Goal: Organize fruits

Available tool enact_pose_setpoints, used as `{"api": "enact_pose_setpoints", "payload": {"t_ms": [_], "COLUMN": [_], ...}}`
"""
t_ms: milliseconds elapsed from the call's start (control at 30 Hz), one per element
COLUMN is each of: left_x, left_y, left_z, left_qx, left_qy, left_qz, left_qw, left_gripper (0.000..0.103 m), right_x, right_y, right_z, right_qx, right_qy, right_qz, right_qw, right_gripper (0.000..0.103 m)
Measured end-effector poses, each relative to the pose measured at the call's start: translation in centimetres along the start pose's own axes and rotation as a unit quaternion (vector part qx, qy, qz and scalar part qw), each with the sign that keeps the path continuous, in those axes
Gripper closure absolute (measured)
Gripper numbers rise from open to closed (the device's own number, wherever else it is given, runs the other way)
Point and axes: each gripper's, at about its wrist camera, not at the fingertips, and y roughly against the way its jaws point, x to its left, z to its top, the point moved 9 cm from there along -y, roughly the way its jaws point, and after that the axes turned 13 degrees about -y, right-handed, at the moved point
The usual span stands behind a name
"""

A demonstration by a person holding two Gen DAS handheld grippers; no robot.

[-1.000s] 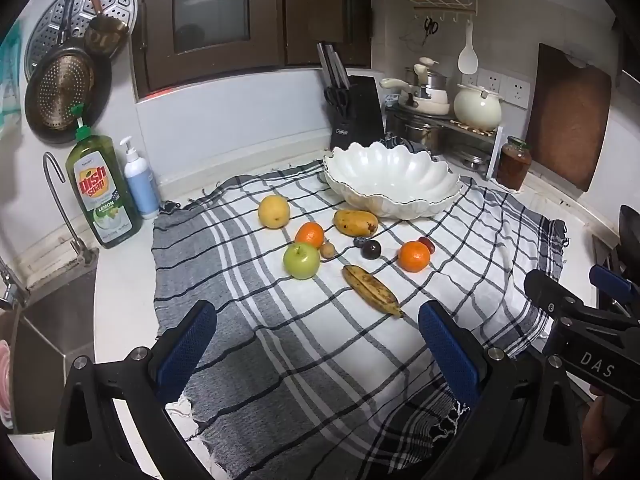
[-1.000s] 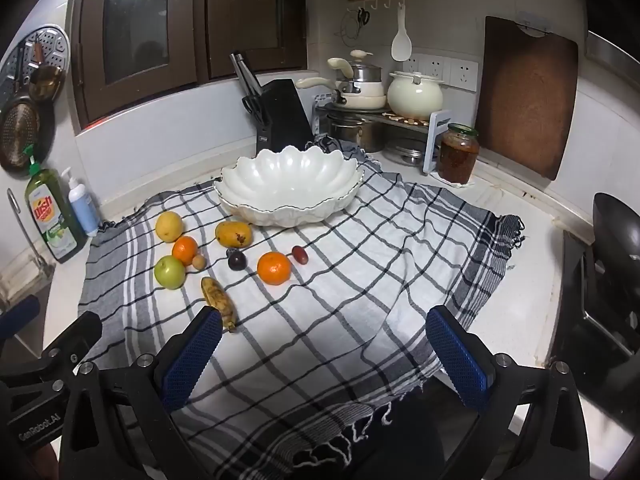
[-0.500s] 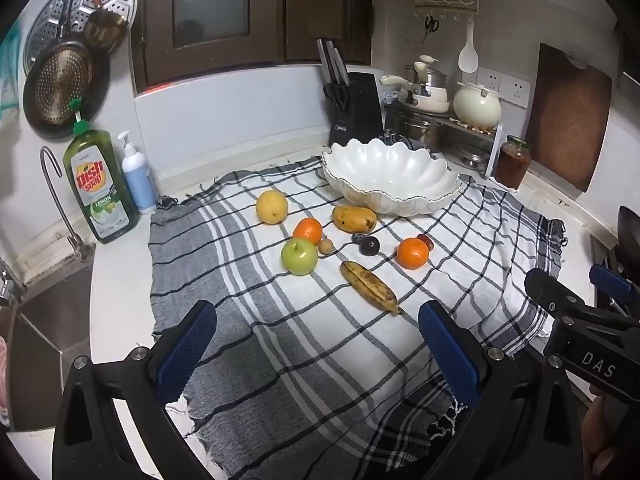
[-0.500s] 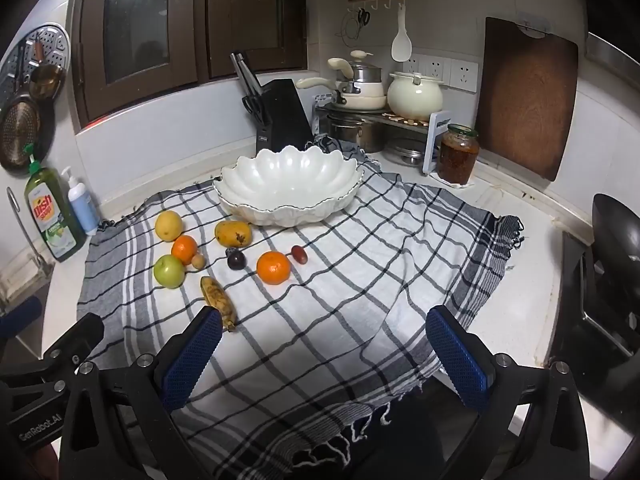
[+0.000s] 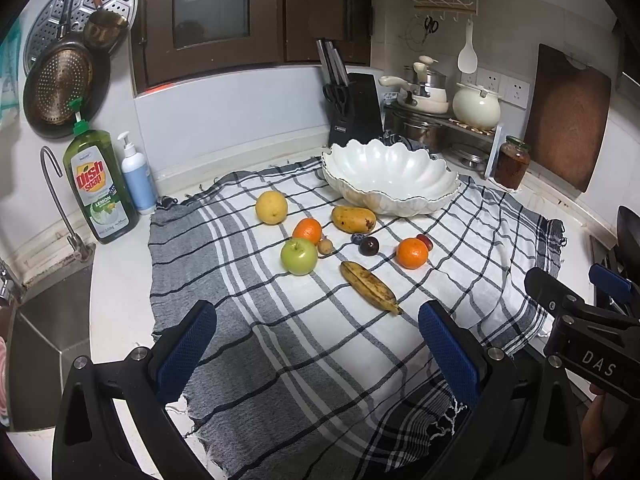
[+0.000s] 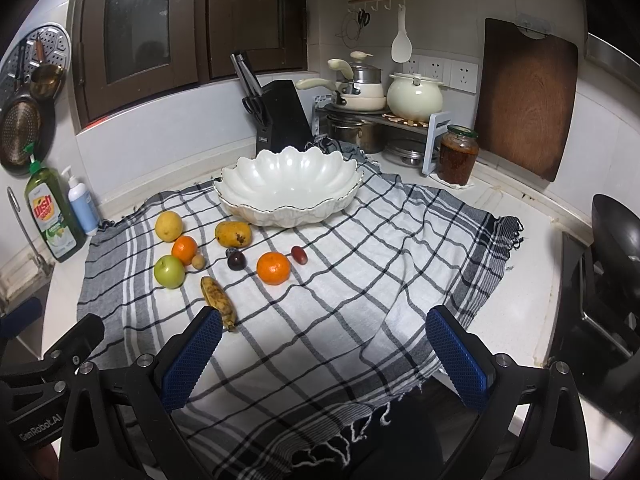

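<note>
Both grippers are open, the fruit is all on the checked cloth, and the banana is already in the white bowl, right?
Not quite. The banana is not in the white bowl; it lies on the checked cloth with the other fruit, as the left wrist view shows. The bowl holds nothing. The left gripper and right gripper are both open.

Ahead of our left gripper (image 5: pixel 316 348) we count two oranges (image 5: pixel 307 230), one apple (image 5: pixel 298 255), one banana (image 5: pixel 370 287), one mango (image 5: pixel 353 219), one yellow citrus (image 5: pixel 271 207), one plum (image 5: pixel 369 245) and one bowl (image 5: pixel 390 178).
</note>
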Motion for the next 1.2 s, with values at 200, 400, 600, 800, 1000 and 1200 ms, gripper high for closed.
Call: {"api": "enact_pose_setpoints", "payload": {"t_ms": [200, 400, 600, 800, 1000, 1200], "left_x": [0.13, 0.0, 0.07, 0.07, 0.06, 0.02], "left_y": [0.14, 0.08, 0.09, 0.09, 0.1, 0.09], "left_z": [0.08, 0.09, 0.12, 0.13, 0.14, 0.12], "left_qx": [0.001, 0.001, 0.002, 0.002, 0.002, 0.002], "left_qy": [-0.001, -0.003, -0.002, -0.003, -0.002, -0.003], "left_qz": [-0.003, -0.002, -0.003, -0.003, -0.003, -0.002], "left_qw": [1.0, 1.0, 1.0, 1.0, 1.0, 1.0], "left_gripper": [0.0, 0.0, 0.0, 0.0, 0.0, 0.0], "right_x": [0.01, 0.01, 0.0, -0.02, -0.06, -0.1], "right_y": [-0.01, -0.04, -0.03, -0.01, 0.01, 0.02], "right_z": [0.0, -0.01, -0.01, 0.0, 0.01, 0.07], "right_qx": [0.0, 0.0, 0.0, 0.0, 0.0, 0.0], "right_qy": [0.0, 0.0, 0.0, 0.0, 0.0, 0.0], "right_qz": [0.0, 0.0, 0.0, 0.0, 0.0, 0.0], "right_qw": [1.0, 1.0, 1.0, 1.0, 1.0, 1.0], "right_gripper": [0.0, 0.0, 0.0, 0.0, 0.0, 0.0]}}
